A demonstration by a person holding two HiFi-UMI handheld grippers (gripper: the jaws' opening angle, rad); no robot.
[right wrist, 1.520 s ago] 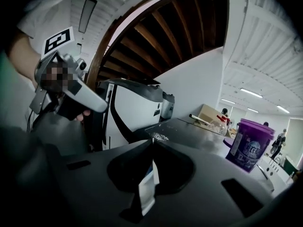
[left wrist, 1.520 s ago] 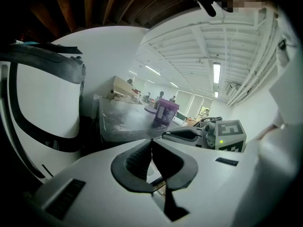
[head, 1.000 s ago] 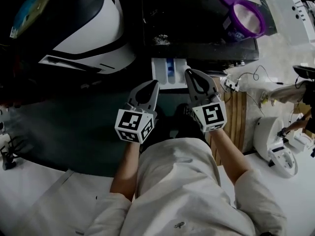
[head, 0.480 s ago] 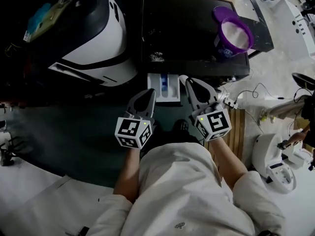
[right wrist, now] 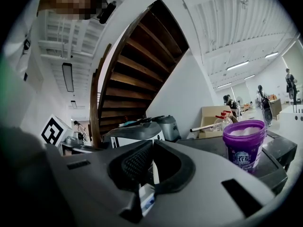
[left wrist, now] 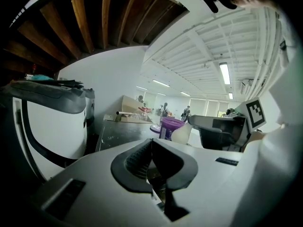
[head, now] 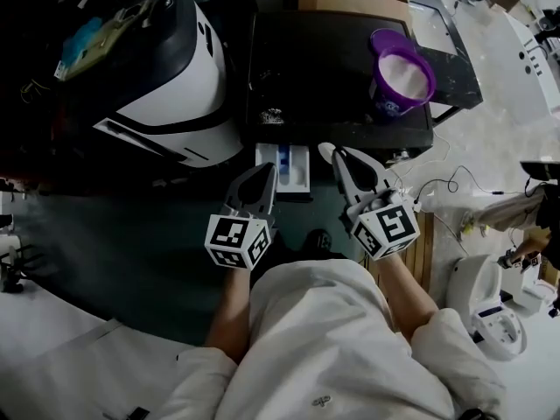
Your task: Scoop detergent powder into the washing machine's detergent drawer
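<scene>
Head view: holds the white left two-jaw gripper (head: 265,174) and the white right two-jaw gripper (head: 332,152) at either side of the pulled-out white plastic detergent drawer (head: 284,166), well apart from the open round purple tub of white powder (head: 402,79) on the dark machine top (head: 324,59). Left gripper view: shows jaws pressed together on nothing, with the tub beyond. Right gripper view: shows jaws likewise closed and empty, with the tub ahead at right.

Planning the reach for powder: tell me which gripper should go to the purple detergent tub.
Right. The purple tub stands open on the machine top on the right side, nearer the right gripper than the left gripper. Both have jaws together and empty, near the open drawer.
</scene>
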